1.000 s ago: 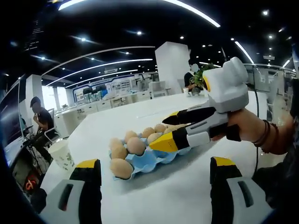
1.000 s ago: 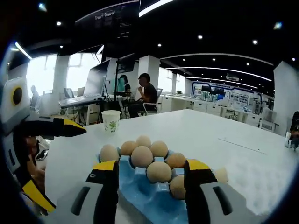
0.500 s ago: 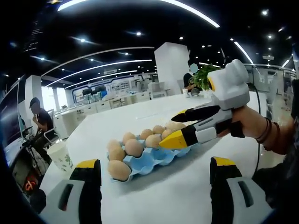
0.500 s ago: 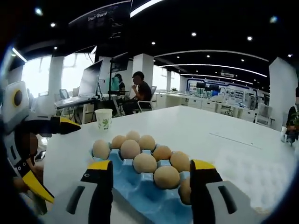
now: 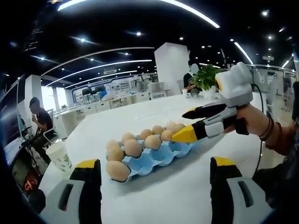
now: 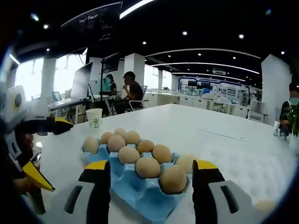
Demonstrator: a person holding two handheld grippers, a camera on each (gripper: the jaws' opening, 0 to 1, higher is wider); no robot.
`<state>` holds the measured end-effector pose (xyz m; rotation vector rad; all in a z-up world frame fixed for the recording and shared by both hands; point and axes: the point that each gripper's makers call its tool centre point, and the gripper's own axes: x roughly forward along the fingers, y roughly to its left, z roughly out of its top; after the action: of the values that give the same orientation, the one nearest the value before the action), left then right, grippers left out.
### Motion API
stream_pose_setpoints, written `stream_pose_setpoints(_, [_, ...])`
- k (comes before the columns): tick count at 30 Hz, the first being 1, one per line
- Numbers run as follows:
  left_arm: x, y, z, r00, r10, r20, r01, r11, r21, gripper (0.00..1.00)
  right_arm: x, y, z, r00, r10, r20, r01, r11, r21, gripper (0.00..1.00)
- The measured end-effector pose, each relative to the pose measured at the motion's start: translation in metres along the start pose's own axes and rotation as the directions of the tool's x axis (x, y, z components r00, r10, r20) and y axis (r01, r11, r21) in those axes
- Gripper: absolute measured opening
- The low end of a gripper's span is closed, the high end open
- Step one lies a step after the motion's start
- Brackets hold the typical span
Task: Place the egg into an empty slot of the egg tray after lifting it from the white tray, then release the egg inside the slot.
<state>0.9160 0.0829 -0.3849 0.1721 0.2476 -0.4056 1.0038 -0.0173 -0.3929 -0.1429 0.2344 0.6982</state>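
Backed off the blue egg tray (image 6: 140, 191) on the white table (image 5: 163, 196), both claws (image 5: 154, 186) (image 6: 148, 186) sit spread, empty.

Bare desk (image 5: 154, 196) lies open before the egg tray (image 5: 156, 156); right tool (image 5: 189, 122) hangs over its far end.

Egg tray (image 6: 140, 198) partly behind tongs (image 6: 152, 170)

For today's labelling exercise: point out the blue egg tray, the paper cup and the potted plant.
blue egg tray (image 6: 122, 179), right gripper view, bare blue front wall.
paper cup (image 6: 94, 118), right gripper view, side of the cup.
potted plant (image 5: 205, 76), left gripper view, green leaves.
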Motion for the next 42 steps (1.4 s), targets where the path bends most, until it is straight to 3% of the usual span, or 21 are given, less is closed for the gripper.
stream_pose_setpoints(15, [0.005,-0.005,-0.002,1.000,-0.014,-0.004,0.014,1.000,-0.004,0.99,-0.018,-0.027,-0.006,0.997,-0.077,0.024,0.076,0.996,0.049,0.74])
stream_pose_setpoints(28, [0.009,-0.008,-0.003,1.000,-0.028,-0.007,0.028,1.000,0.004,0.99,-0.029,-0.043,-0.015,0.993,-0.118,0.021,0.117,0.992,0.042,0.74])
stream_pose_setpoints(42, [0.010,-0.010,-0.003,0.999,-0.036,-0.017,0.036,0.999,0.009,0.99,-0.044,-0.078,-0.022,0.972,-0.230,0.039,0.227,0.971,0.077,0.67])
